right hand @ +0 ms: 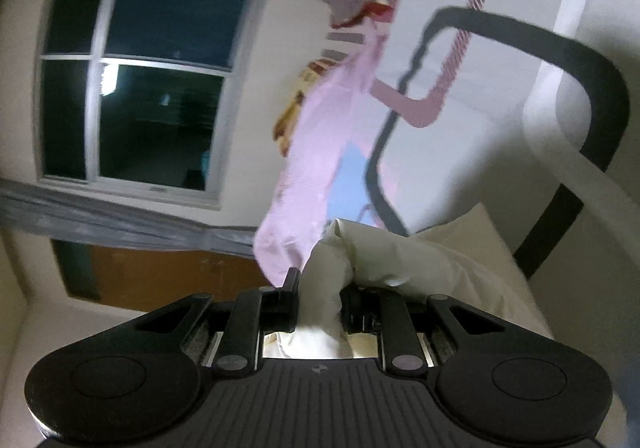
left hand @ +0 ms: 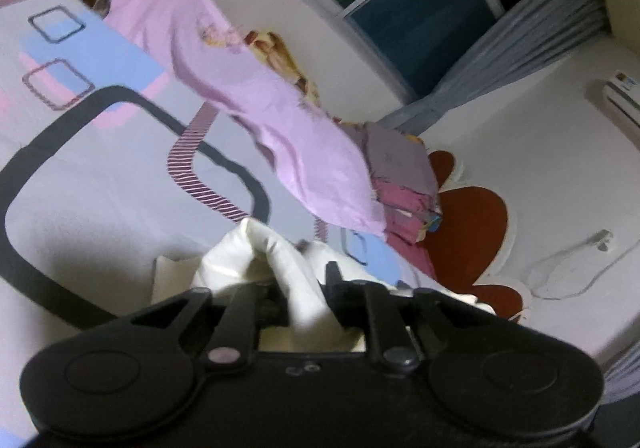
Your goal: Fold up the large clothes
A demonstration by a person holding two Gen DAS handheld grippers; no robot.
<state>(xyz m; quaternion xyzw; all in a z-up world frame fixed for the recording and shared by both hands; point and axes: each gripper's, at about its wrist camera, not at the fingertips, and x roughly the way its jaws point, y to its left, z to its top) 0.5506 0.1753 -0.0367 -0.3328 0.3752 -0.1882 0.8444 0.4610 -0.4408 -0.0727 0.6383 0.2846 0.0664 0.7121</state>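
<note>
Closest in, both grippers have the same cream garment (left hand: 256, 248) bunched between their fingers. The left gripper (left hand: 300, 288) has a ridge of it running up between its jaws, and the right gripper (right hand: 318, 296) has a thick roll of it wedged between its pads. Both look clenched on the cloth, though the fold is fat enough that the jaws sit a bit apart, and I can't swear how hard they're pinching.

The garment itself sits on the patterned bedsheet (left hand: 100, 188), on the near side of it, well short of the pink cloth (left hand: 256, 100) lying further up the bed. In the right wrist view the cream fabric spreads off to the right of the gripper in a broad flat panel, so I'd guess its long axis runs sideways between the two hands rather than up the bed, but the blur makes that a guess.

Progress-wise, I'd call this early-to-middle: edges gathered, no neat rectangle showing yet.

Beyond the pink cloth there's a stack of folded clothes (left hand: 400, 168), which suggests other pieces are already finished. Past that, a window (right hand: 132, 72) with grey curtains.
</note>
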